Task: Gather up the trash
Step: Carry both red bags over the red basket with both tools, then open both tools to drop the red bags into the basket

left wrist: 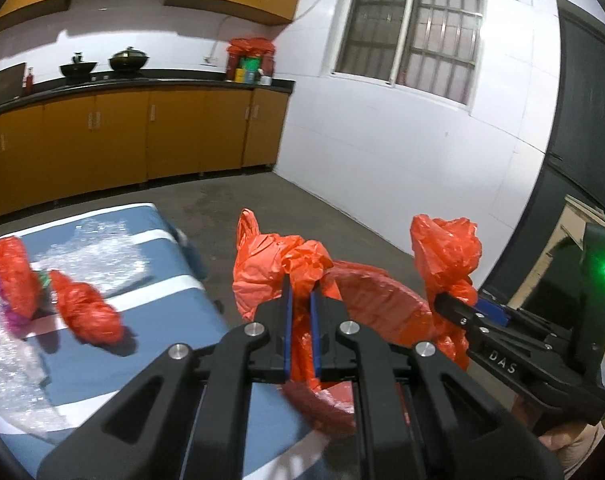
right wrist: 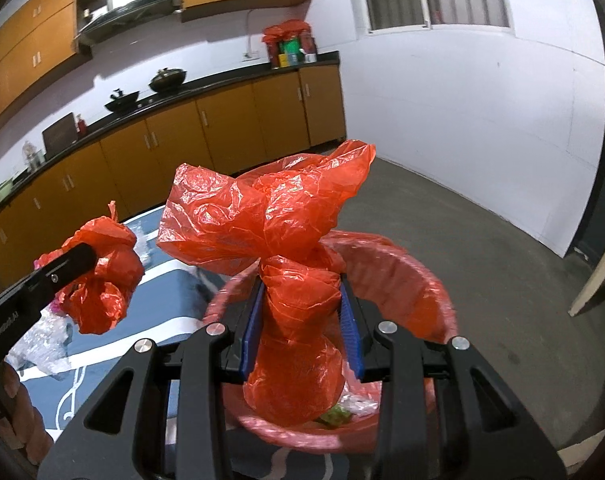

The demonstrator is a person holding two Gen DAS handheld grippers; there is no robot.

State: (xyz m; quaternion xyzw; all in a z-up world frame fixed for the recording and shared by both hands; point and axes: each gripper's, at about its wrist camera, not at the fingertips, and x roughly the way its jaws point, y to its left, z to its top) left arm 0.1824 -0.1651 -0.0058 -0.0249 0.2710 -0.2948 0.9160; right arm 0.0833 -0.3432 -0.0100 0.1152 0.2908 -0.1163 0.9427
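**Thin red bin liner, both handles gripped: how it's going to behave**

So the thing being handled is a red plastic bag [right wrist: 262,216] lining a round bin [right wrist: 422,280] that sits just past the edge of a blue-covered table [left wrist: 150,368]. Each gripper has one of the bag's bunched handles. The left gripper [left wrist: 300,304] is pinched almost fully closed on a thin twist of plastic, pads nearly meeting. The right gripper [right wrist: 300,304] stands a bit wider because it's clamped on a fatter wad, and the loose top flares out above its pads.

My read on handling: this film is super thin and crinkly, so it's light, floppy and has no stiffness of its own. It'll sag and swing wherever you pull it. It's probably slick too, so a loose bunch could creep out of the pads. Holding it down at the tight neck of each bunch, as now, seems the safest spot. Sharp yanks could tear it, I reckon.

Inside the bin I can just see some clear wrap and something green, looks like light stuff.

Still on the table: two red bundles [left wrist: 86,312] and bubble wrap [left wrist: 98,248].
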